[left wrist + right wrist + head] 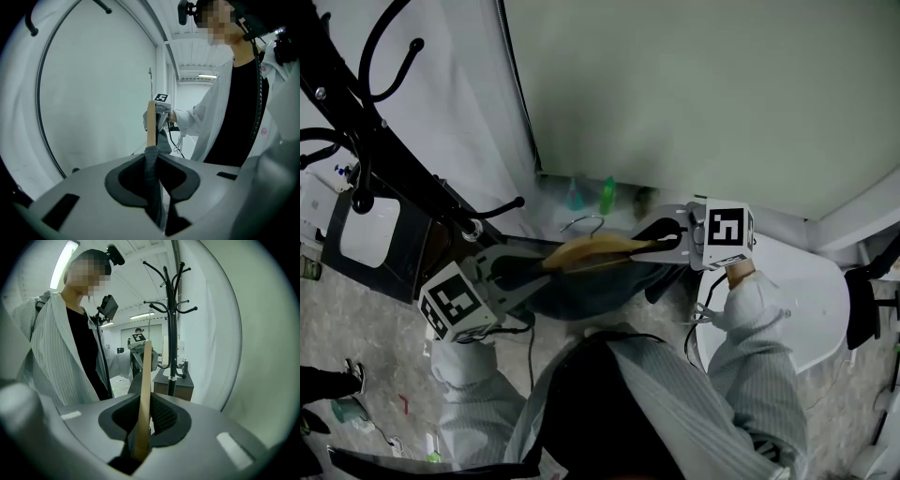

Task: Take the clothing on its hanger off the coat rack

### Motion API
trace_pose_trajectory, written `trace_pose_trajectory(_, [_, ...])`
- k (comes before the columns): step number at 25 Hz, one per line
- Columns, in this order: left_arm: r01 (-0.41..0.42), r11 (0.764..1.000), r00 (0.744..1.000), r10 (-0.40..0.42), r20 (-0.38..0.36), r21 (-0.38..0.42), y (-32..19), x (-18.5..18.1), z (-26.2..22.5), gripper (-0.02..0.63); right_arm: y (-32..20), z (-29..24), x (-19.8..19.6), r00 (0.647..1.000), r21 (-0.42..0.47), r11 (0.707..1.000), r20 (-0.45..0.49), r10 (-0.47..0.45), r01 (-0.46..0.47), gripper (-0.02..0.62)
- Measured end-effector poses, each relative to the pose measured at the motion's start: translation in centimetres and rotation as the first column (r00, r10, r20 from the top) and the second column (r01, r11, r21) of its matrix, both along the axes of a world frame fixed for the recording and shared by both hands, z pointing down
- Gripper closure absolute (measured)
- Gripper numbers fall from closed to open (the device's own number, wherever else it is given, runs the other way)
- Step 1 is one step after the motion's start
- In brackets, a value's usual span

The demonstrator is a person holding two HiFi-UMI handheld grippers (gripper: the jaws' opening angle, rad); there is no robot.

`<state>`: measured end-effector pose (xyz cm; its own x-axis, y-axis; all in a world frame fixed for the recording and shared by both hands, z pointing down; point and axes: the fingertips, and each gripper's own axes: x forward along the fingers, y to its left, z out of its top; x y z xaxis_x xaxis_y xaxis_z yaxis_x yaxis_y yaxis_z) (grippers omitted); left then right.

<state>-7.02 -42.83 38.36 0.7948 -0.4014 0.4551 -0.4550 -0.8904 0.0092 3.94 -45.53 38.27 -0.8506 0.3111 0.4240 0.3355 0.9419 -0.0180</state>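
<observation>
A wooden hanger point(592, 249) with a metal hook point(581, 223) is held level between both grippers, clear of the black coat rack point(389, 155). A dark garment point(581, 289) hangs from it. My left gripper point(520, 270) is shut on the cloth-covered left end of the hanger point(151, 124), with grey fabric point(152, 183) pinched between the jaws. At the other end, my right gripper point(654, 242) is shut on bare wood point(143, 408). In the right gripper view the coat rack point(171, 315) stands beyond the hanger, and the hook touches none of its arms.
The rack's hooked arms point(492, 211) reach toward the left gripper. A dark cabinet point(370, 239) sits at the rack's foot. Green bottles point(606, 195) stand at the wall base. A white round table point(811, 300) is at the right. A pale green wall point(694, 84) lies ahead.
</observation>
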Motion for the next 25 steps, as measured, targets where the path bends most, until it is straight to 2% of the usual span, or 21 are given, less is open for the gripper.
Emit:
trace_pose_trajectory(20, [0.037, 0.999, 0.999, -0.038, 0.013, 0.011, 0.4, -0.7, -0.4, 0.537, 0.1, -0.4, -1.0, 0.999, 0.025, 0.998, -0.014, -0.049, 0.049, 0.541])
trace_pose_trajectory(25, [0.004, 1.0, 1.0, -0.004, 0.021, 0.007, 0.3, -0.3, -0.5, 0.537, 0.4, -0.7, -0.4, 1.0, 0.027, 1.0, -0.011, -0.014, 0.014, 0.54])
